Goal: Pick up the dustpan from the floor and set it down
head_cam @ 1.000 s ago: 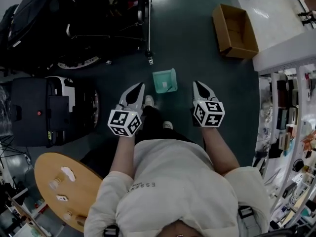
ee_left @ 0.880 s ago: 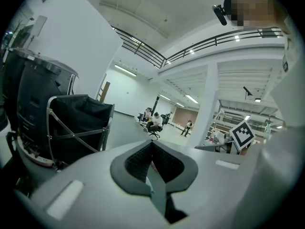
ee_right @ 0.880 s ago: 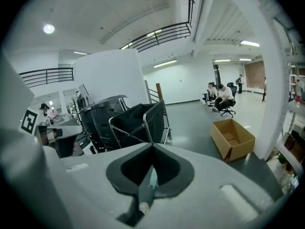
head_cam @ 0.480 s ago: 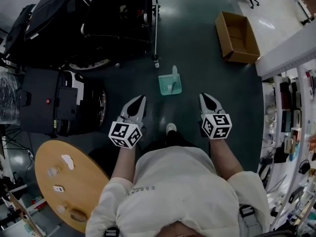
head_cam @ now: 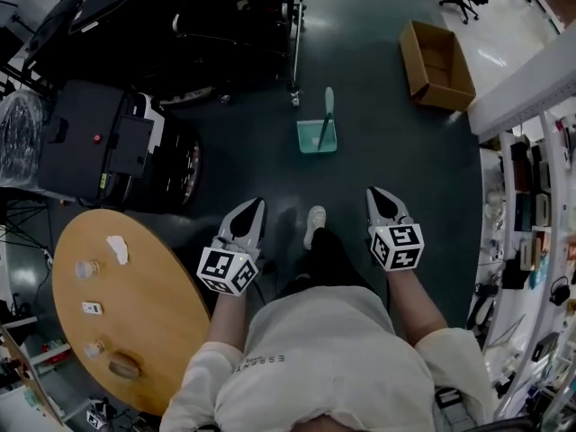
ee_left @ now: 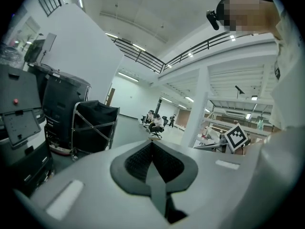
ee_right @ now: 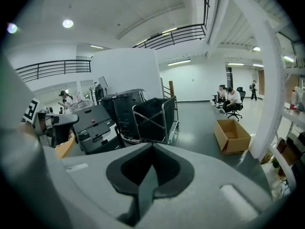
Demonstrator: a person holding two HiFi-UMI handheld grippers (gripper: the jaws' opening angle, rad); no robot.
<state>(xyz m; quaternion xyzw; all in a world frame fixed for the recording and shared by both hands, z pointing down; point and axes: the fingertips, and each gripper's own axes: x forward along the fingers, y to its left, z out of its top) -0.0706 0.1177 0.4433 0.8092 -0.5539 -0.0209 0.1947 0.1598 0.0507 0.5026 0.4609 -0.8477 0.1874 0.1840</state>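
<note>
The teal dustpan (head_cam: pixel 317 137) lies on the dark floor ahead of me, its handle pointing away. My left gripper (head_cam: pixel 255 203) hangs below and to the left of it, well short of it, jaws shut and empty. At the same height on the other side, my right gripper (head_cam: pixel 377 192) is also shut with nothing in it. In the left gripper view the left gripper (ee_left: pixel 152 143) has its pads meeting, and in the right gripper view the right gripper (ee_right: pixel 152 145) is likewise closed. Neither gripper view shows the dustpan.
An open cardboard box (head_cam: pixel 436 66) sits on the floor at the upper right. A black wheeled cart (head_cam: pixel 243 25) and a dark machine (head_cam: pixel 108 142) stand at the upper left. A round wooden table (head_cam: pixel 153 331) is at my left, shelving (head_cam: pixel 531 214) at my right.
The view has pulled back from the dustpan, which now sits farther up the picture and farther from both grippers. More of the round table shows. Both grippers stay shut.
</note>
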